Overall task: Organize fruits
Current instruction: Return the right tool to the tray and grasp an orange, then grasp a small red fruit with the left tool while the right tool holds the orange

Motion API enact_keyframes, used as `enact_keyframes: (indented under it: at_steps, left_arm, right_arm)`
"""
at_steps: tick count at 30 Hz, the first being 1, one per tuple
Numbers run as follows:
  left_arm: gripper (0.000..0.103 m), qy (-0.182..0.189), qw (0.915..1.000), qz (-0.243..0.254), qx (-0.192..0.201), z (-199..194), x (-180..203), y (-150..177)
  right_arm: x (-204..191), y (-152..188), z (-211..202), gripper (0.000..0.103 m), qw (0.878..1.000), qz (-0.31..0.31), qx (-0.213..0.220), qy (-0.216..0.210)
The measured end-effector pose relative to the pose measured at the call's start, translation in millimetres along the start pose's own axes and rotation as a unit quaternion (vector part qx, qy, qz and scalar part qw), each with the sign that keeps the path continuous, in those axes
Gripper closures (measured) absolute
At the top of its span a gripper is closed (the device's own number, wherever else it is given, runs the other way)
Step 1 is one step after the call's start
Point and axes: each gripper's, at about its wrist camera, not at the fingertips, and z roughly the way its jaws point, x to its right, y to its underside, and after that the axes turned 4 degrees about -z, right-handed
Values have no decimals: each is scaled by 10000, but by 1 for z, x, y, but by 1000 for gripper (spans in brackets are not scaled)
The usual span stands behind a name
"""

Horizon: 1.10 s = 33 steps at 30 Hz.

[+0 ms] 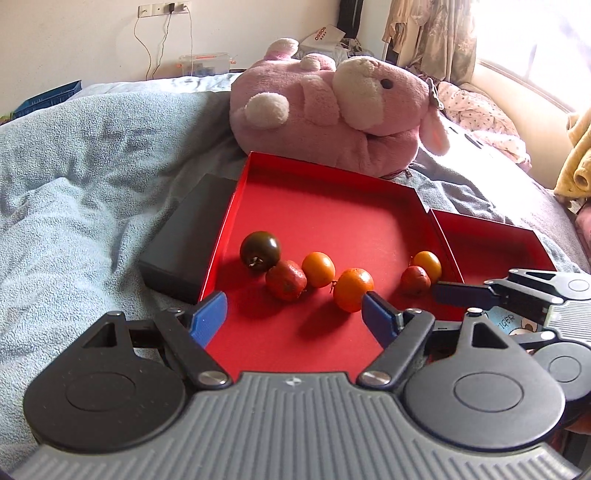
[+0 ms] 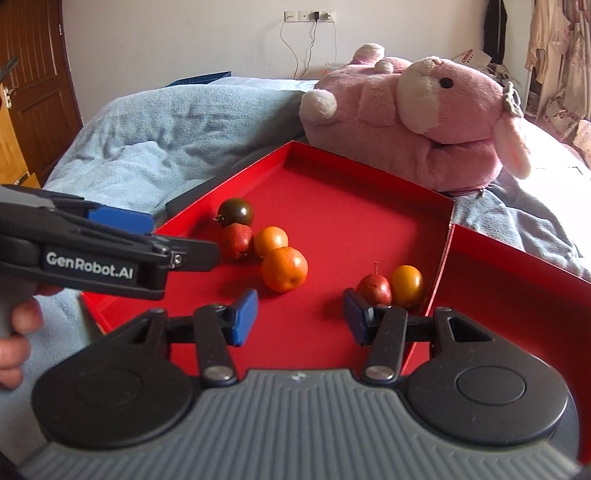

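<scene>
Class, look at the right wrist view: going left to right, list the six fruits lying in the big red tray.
Dark tomato → red fruit → small orange fruit → large orange → red fruit with stem → yellow-orange fruit.

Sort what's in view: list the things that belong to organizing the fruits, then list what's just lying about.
Belongs to the job:
- dark tomato
- three orange fruits
- two red fruits
- large red tray
- smaller red tray
- left gripper, open
- right gripper, open

Just lying about:
- pink plush toy
- black box
- blue blanket
- wall charger
</scene>
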Motion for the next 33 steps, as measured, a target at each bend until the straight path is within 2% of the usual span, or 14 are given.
enact_keyframes:
  at_steps: [17, 19, 24, 28, 33]
  left_arm:
    - [19, -9, 9993, -363, -108, 10, -13, -3]
    - [19, -4, 9991, -412, -124, 12, -15, -3]
    - [19, -33, 9992, -362, -135, 14, -13, -2]
    - [19, -66, 9993, -313, -189, 19, -11, -3]
    - [20, -143, 9994, -216, -243, 28, -8, -5]
  right_arm:
    - [-4, -21, 71, 50, 9983, -287, -507, -53]
    - [-2, -21, 72, 61, 9984, -228, -489, -148]
    - [-3, -17, 60, 61, 9986, -273, -438, -112]
    - [1, -6, 30, 61, 9997, -140, -196, 3]
    - [11, 16, -5, 61, 9994, 336, 47, -29]
